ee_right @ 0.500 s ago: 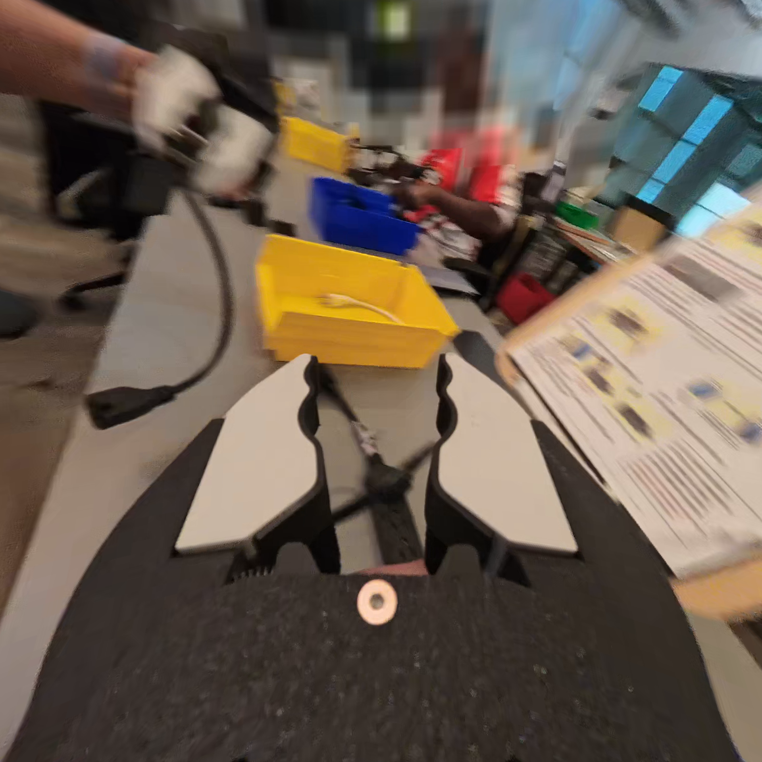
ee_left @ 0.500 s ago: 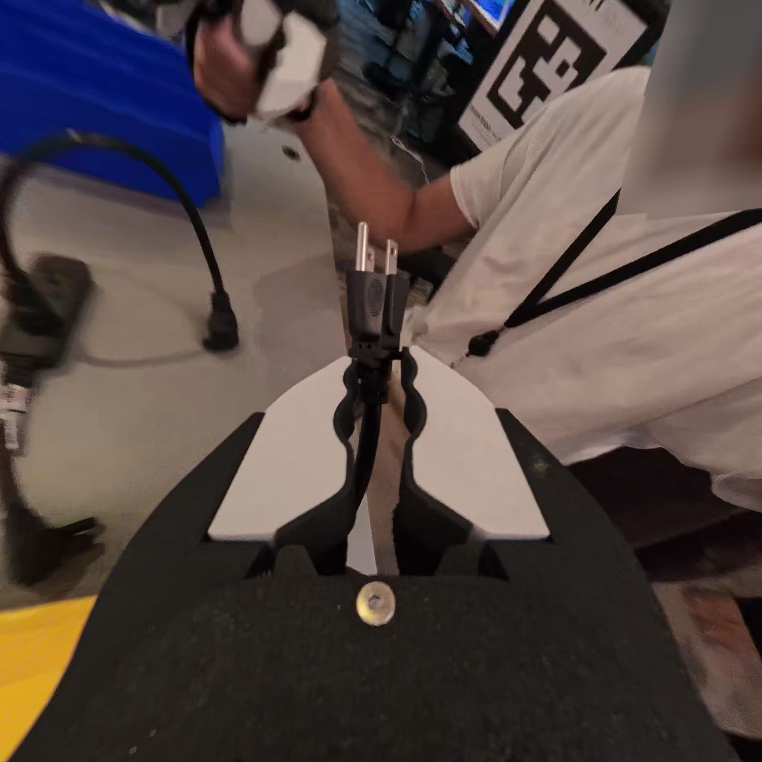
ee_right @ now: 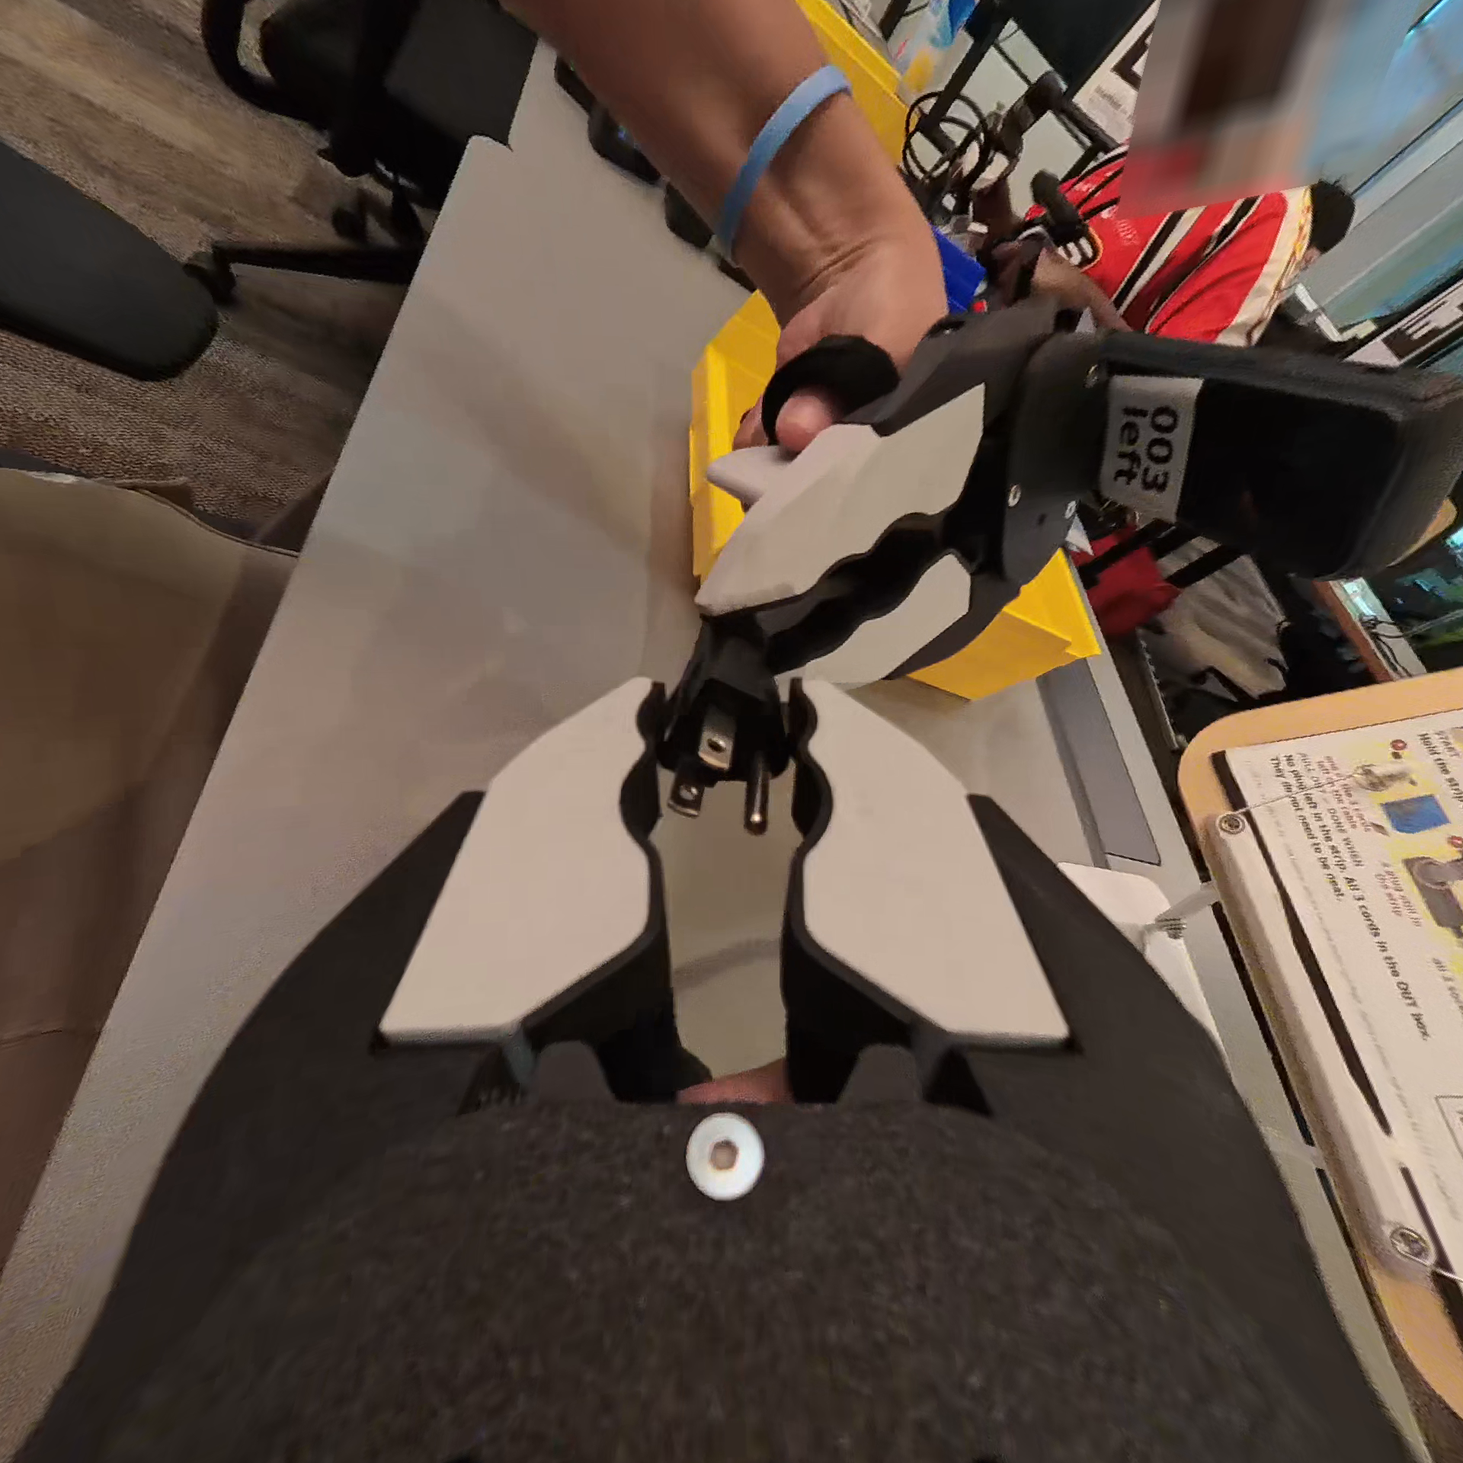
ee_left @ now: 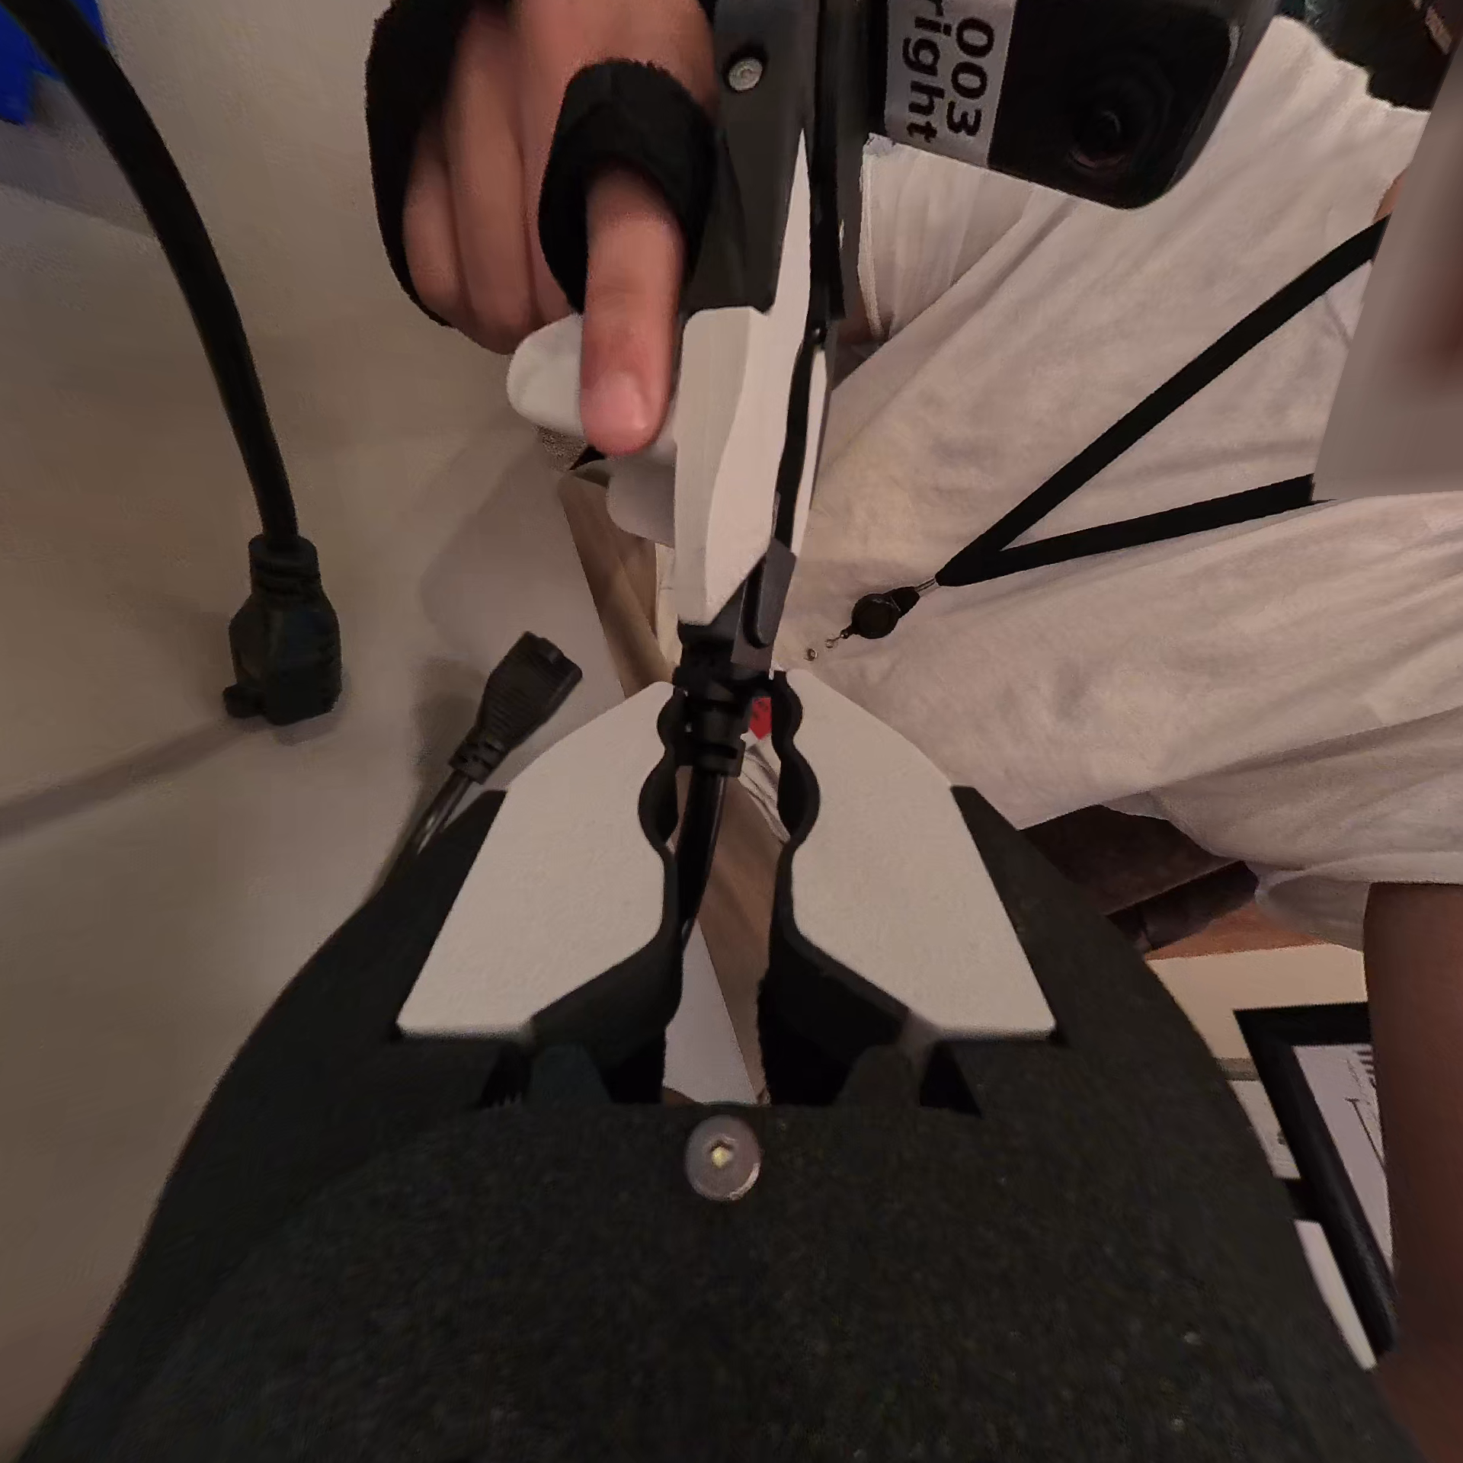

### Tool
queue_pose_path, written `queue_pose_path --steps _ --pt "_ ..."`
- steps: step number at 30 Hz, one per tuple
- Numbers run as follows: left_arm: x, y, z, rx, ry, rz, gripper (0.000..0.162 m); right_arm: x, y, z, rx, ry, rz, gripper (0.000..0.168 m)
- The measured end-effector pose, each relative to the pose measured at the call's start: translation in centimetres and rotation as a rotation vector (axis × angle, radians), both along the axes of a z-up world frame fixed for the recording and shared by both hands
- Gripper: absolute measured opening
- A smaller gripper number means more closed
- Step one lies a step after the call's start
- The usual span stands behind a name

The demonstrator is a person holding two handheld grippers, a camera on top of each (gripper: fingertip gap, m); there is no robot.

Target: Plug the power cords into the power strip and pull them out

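My left gripper is shut on a black power cord at the ribbed collar just behind its plug. In the right wrist view the plug points its three prongs toward the camera. My right gripper is closed on the sides of the plug body. In the left wrist view the right gripper comes down from above and hides most of the plug. In the right wrist view the left gripper reaches in from the right. The power strip is out of view.
Two other black cord ends lie on the pale table to the left. A yellow bin stands behind the grippers. A wooden board with an instruction sheet is at the right. The person's white shirt is close. Both grippers' tips are close together, under 4 cm apart.
The right gripper was open and far from the plug. It has moved to the plug held by the left gripper and closed around it. The left gripper kept its hold.
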State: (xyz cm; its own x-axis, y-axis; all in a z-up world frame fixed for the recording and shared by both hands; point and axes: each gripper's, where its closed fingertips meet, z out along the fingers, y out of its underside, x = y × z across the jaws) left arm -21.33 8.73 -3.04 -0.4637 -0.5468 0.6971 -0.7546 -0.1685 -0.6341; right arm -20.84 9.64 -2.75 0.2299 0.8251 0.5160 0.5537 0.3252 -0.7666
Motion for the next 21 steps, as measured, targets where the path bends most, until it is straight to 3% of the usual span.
queue_pose_path --steps 5,11,13,17,21 --pt "2.0 1.7 0.4 0.137 -0.092 0.187 0.024 1.8 1.1 -0.2 -0.103 0.038 -0.099 0.028" --pt "1.6 3.4 1.4 0.776 -0.336 0.515 0.041 3.7 0.4 1.8 -0.328 0.292 -0.103 0.028" --pt "1.0 3.2 0.8 0.932 -0.372 0.583 0.039 4.2 -0.3 2.8 -0.418 0.411 -0.054 0.027" --pt "0.7 2.5 -0.8 0.947 -0.398 0.664 0.038 5.5 -0.9 4.4 -0.598 0.650 0.042 0.027" --pt "2.1 1.1 -2.2 0.933 -0.442 0.662 0.026 6.0 -0.2 4.9 -0.781 0.881 0.072 0.026"
